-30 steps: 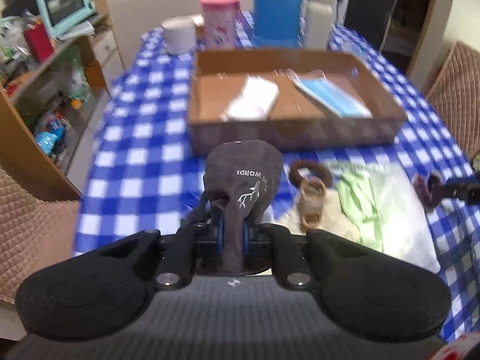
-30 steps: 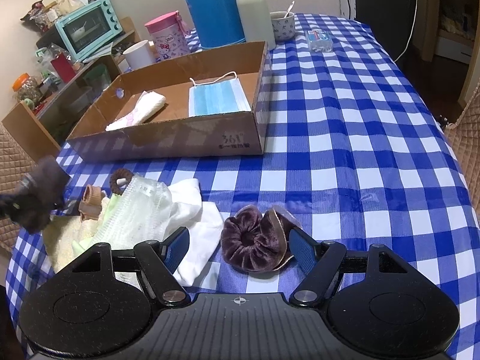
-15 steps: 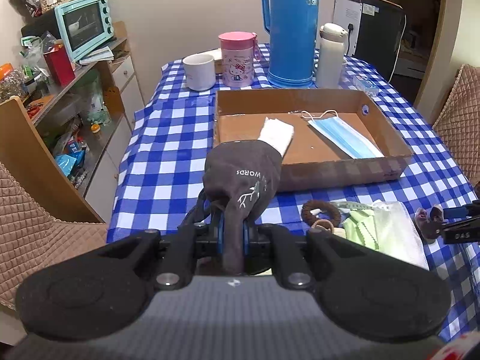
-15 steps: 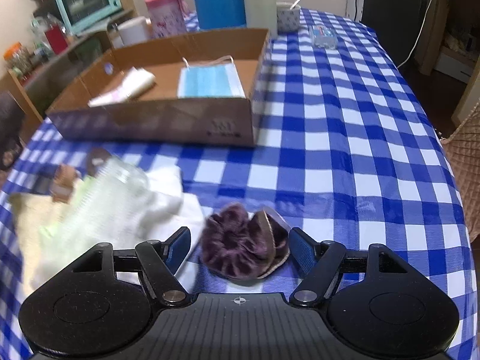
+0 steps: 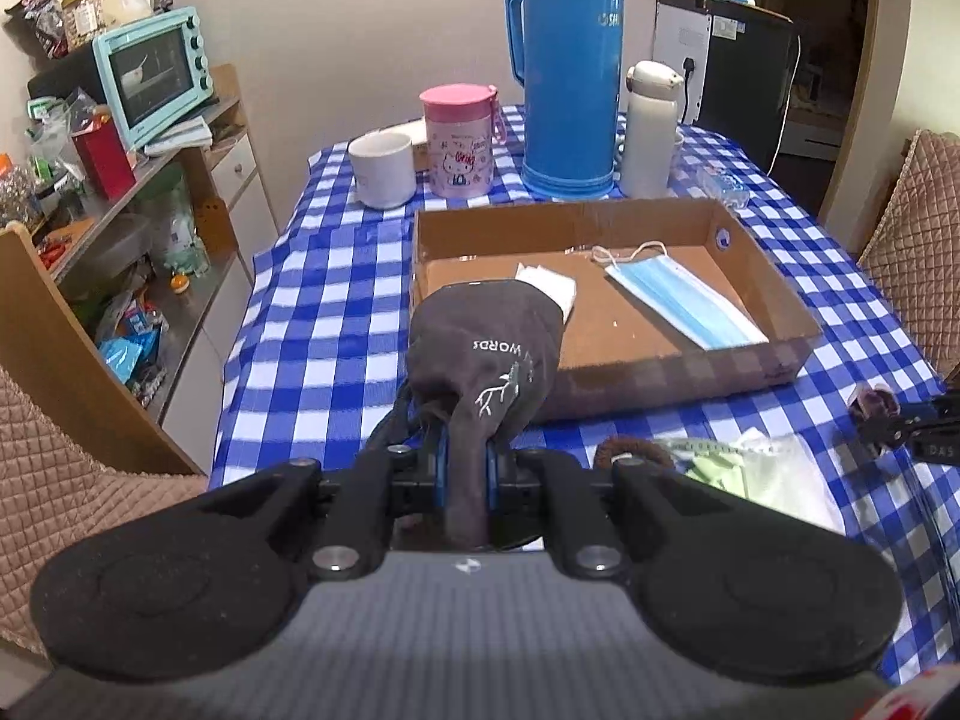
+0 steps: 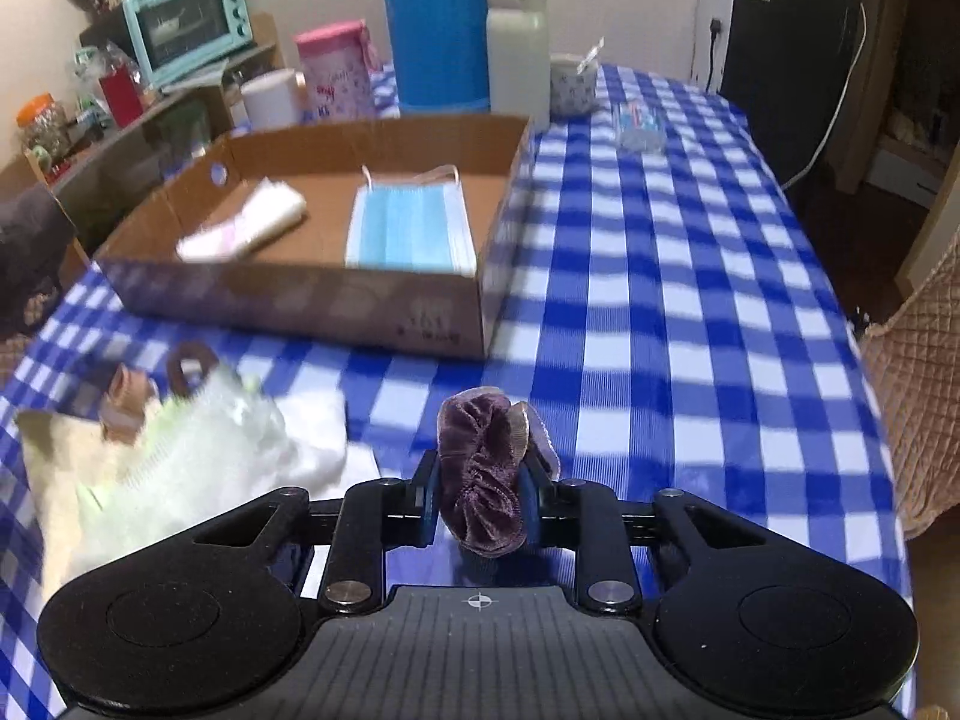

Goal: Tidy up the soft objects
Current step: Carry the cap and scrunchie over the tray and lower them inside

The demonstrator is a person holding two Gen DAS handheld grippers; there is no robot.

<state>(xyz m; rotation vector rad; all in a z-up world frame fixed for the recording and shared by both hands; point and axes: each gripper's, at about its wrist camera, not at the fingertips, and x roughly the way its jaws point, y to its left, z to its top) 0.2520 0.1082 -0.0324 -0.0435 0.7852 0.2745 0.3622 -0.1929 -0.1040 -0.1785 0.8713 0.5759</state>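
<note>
Between our right claw (image 6: 478,507) pads, open a second ago, the purple velvet scrunchie (image 6: 483,468) is now being clenched above the checked counter (image 6: 660,312), while our left claw (image 5: 467,468) still grips the dark grey sock (image 5: 486,354), so both can go to the brown cardboard tray (image 6: 312,300).

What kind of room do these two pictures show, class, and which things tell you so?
Most likely a home dining room or kitchen: a checked tablecloth with a blue flask and mugs, and a small oven on a cluttered shelf.

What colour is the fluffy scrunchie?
Dark purple, velvety scrunchie, seen best in the right wrist view, between the right gripper pads.
</note>
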